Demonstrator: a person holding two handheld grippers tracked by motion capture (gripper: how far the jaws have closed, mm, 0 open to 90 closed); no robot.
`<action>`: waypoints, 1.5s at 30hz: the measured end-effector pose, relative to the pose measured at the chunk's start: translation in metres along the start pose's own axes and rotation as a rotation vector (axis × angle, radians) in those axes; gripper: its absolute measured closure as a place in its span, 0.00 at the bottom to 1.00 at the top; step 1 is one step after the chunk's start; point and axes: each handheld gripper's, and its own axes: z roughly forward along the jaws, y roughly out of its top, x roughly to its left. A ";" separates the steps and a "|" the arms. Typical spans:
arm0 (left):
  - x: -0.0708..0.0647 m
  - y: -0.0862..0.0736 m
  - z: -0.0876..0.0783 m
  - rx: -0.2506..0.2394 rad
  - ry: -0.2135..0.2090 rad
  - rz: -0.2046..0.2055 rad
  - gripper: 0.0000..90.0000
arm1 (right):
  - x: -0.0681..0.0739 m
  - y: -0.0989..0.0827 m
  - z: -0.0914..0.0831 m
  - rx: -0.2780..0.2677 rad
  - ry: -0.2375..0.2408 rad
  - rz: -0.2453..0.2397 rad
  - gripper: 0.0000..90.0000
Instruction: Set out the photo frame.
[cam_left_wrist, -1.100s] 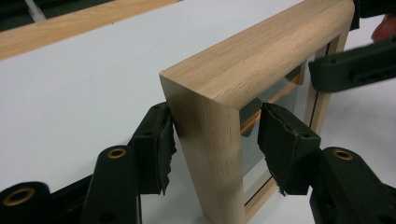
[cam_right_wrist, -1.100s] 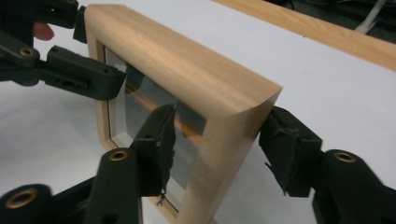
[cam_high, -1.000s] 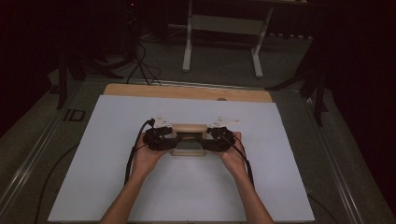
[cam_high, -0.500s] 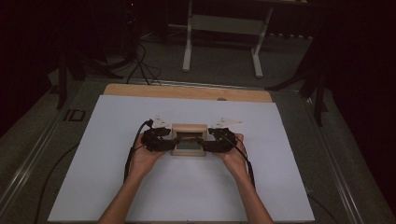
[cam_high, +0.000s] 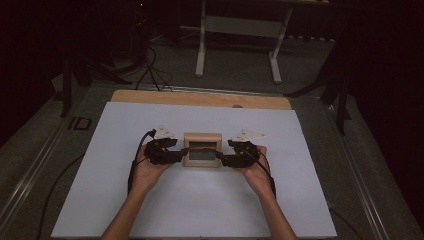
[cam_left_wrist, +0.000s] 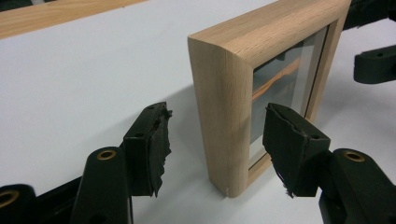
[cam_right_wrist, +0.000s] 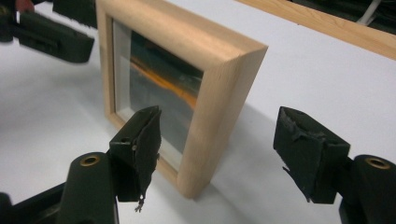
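Note:
A small wooden picture frame (cam_high: 202, 150) with a glass front stands upright on the white table top (cam_high: 200, 210). My left gripper (cam_high: 181, 154) is at its left edge and my right gripper (cam_high: 224, 159) at its right edge. In the left gripper view, the frame's edge (cam_left_wrist: 224, 107) sits between the open jaws of the left gripper (cam_left_wrist: 217, 140), with a gap at each pad. The right gripper view has the frame's other edge (cam_right_wrist: 219, 93) between the open right gripper (cam_right_wrist: 217, 144), pads clear of the wood. Both sets of jaws have just been opening.
A wooden strip (cam_high: 200, 98) runs along the table's far edge. Beyond it are a white stand (cam_high: 237, 45) and cables on the dark floor. The person's forearms reach in from the bottom of the high view.
Both grippers' jaws have spread off the frame's side edges. The frame stays upright in the same spot, and the hands have barely shifted.

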 end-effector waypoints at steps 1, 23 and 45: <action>0.000 -0.001 -0.002 -0.001 0.001 0.002 0.46 | 0.000 -0.001 -0.001 0.001 0.000 -0.005 0.35; 0.008 -0.025 -0.033 -0.002 0.022 0.016 0.45 | -0.008 -0.024 -0.028 0.006 -0.002 -0.006 0.35; 0.021 -0.060 -0.056 0.022 0.067 -0.018 0.45 | -0.020 -0.067 -0.058 0.012 -0.046 0.016 0.35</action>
